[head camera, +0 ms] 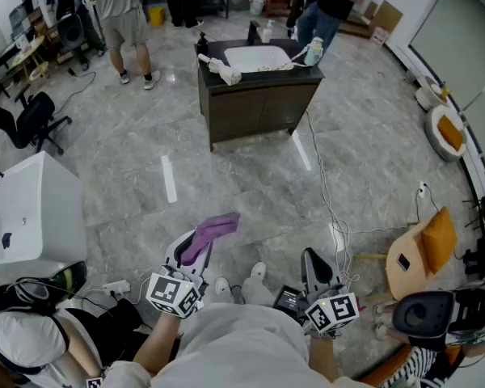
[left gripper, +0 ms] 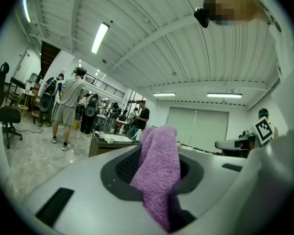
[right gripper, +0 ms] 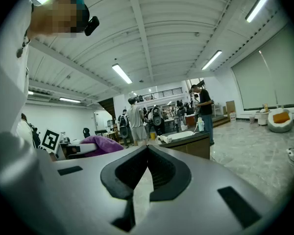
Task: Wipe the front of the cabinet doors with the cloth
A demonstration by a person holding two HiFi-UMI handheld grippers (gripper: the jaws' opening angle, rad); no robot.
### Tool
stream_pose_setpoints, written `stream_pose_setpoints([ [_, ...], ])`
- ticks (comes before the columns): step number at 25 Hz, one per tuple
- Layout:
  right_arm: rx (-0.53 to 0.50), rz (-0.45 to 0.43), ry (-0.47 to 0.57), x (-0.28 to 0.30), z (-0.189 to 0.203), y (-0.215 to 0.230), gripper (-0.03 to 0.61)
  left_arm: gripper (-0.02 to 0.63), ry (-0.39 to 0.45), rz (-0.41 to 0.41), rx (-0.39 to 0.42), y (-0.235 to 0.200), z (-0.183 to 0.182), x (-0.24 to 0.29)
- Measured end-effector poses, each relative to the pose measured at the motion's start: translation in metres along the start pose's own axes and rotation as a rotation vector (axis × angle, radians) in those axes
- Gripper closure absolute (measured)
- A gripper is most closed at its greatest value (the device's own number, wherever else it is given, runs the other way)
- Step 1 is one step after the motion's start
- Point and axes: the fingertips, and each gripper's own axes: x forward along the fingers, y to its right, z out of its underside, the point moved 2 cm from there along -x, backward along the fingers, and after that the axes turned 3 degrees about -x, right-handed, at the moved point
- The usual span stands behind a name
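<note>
Pinching the cloth (head camera: 214, 231), left gripper (head camera: 196, 249) sits beside pressed-together right gripper (head camera: 312, 257); open floor (head camera: 250, 186) separates both from cabinet (head camera: 259, 107).

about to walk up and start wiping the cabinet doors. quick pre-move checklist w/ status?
1. Cloth gripped: ok. The purple cloth is clamped in the left gripper, with a free end sticking out.
2. Spare gripper: ok. The right gripper has its jaws together, nothing between.
3. Reach: not ok. The cabinet doors stand well ahead, apart from both grippers.
4. Doors closed: cannot tell, too small in the head view.
5. Walking path: not ok. A white cable trails over the floor on the right.
</note>
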Motion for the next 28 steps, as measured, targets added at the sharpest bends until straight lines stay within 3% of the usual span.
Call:
stream_pose_setpoints([
  [6, 0.012, -0.036, -0.003, 0.013, 0.004, -0.004, 0.552, 0.520, 0.025, -0.018, 0.010, 0.001, -0.008, -0.006],
  [10, -0.005, -0.044, 0.022, 0.007, -0.004, 0.001, 0.552, 0.520, 0.000, -0.065, -0.014, 0.001, 0.002, -0.018],
  [13, 0.001, -0.019, 0.037, -0.006, -0.006, 0.017, 0.552, 0.520, -0.018, -0.055, -0.009, 0.010, 0.007, -0.008],
  [19, 0.057, 0.040, 0.024, -0.041, 0.013, 0.054, 0.552, 0.520, -0.011, 0.009, 0.018, 0.055, 0.007, 0.025],
  [28, 0.069, 0.053, 0.049, -0.093, 0.013, 0.131, 0.552, 0.520, -0.026, 0.060, 0.040, 0.153, 0.018, 0.077],
])
